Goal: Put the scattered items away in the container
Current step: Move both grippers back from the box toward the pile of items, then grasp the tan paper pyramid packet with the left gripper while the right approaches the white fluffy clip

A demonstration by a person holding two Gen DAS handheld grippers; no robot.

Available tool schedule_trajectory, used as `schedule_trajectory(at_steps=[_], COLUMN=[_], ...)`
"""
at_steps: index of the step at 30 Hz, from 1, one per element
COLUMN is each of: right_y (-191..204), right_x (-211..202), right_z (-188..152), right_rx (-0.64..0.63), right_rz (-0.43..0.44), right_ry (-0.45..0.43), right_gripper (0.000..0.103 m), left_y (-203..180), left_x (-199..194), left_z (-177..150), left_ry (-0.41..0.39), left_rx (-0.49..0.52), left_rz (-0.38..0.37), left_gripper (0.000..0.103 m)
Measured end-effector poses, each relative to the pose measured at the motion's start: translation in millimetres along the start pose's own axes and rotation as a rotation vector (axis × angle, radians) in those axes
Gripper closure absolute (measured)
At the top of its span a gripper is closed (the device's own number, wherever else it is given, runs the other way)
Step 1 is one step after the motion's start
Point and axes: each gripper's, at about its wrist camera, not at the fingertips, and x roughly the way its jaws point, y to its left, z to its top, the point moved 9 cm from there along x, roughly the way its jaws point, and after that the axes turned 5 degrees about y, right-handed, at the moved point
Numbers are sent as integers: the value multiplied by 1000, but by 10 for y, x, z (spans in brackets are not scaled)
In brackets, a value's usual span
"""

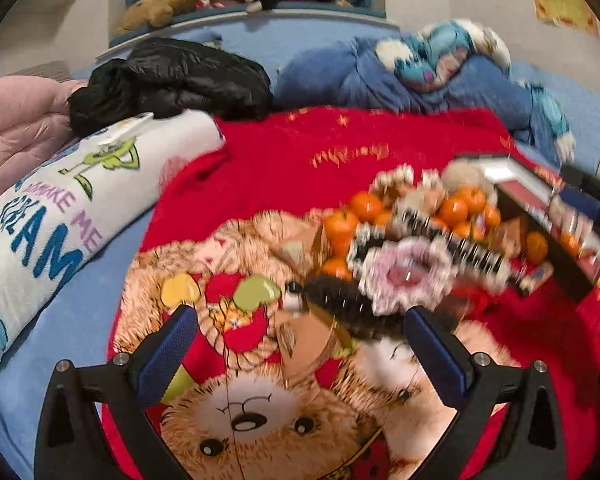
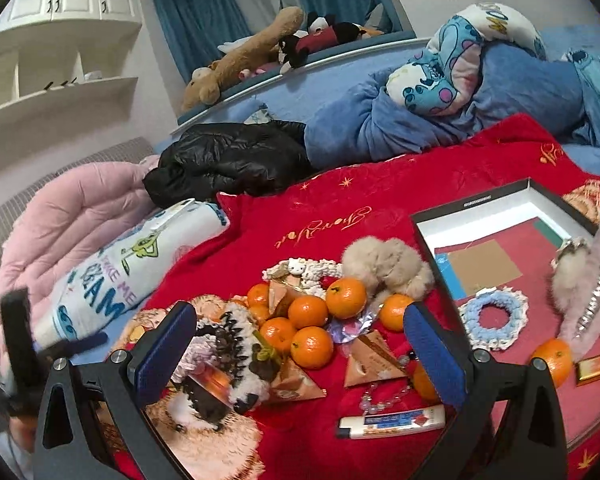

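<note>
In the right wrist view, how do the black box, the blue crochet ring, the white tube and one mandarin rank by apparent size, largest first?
1. black box
2. blue crochet ring
3. white tube
4. mandarin

The ring and the tube look close in extent, and the tube lies nearer the camera, so their order is unsure.

You are working in a home bedroom: bed [image 2: 260,112] with blue sheet, cartoon-print pillow [image 2: 112,280], plush toys [image 2: 260,48] along the headboard ledge, blue curtains [image 2: 196,16], white wall shelves [image 2: 60,92].
</note>
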Motion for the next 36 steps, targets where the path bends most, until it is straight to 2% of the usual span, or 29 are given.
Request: schedule_trajectory(at_steps=[4,8,10,12,14,15,16,18,20,27,33,36], right_y=[-72,-211,-286,-359,-408,-410,-406,-394,-387,-161,156,337], right_x=[-15,7,26,4,-36,-56,-65,-73,-54,43,83,198], right_z=[23,26,24,38,66,76,87,92,77,-37,-86,-168], right_rx=[18,86,125,151,154,150,146,148,155,97,8,-32], right_rz=[-13,8,37,41,35,35,37,48,56,69,80,81], right_ry=[-10,3,18,10,-5,-11,-14,-17,-10,33,48,90], right_gripper=[0,0,0,0,0,0,0,0,0,0,0,0], left_y=[21,87,104,101,79,69,38,-20,-75,-50,9,69], left_x=[208,329,430,529,539,532,524,500,479,345,162,38], left_z=[-88,-70,-100,-139,-134,-131,-124,-118,-118,-115,-174,-180], left_ry=[60,79,114,146,138,134,132,129,126,93,81,60], left_rx=[-1,-44,-75,-88,-91,-91,-87,-79,-72,-111,-118,-131], left_rz=[14,14,7,-10,-32,-40,-52,-78,-91,-102,-86,-85], left_gripper=[0,0,0,8,13,22,26,43,51,58,58,58])
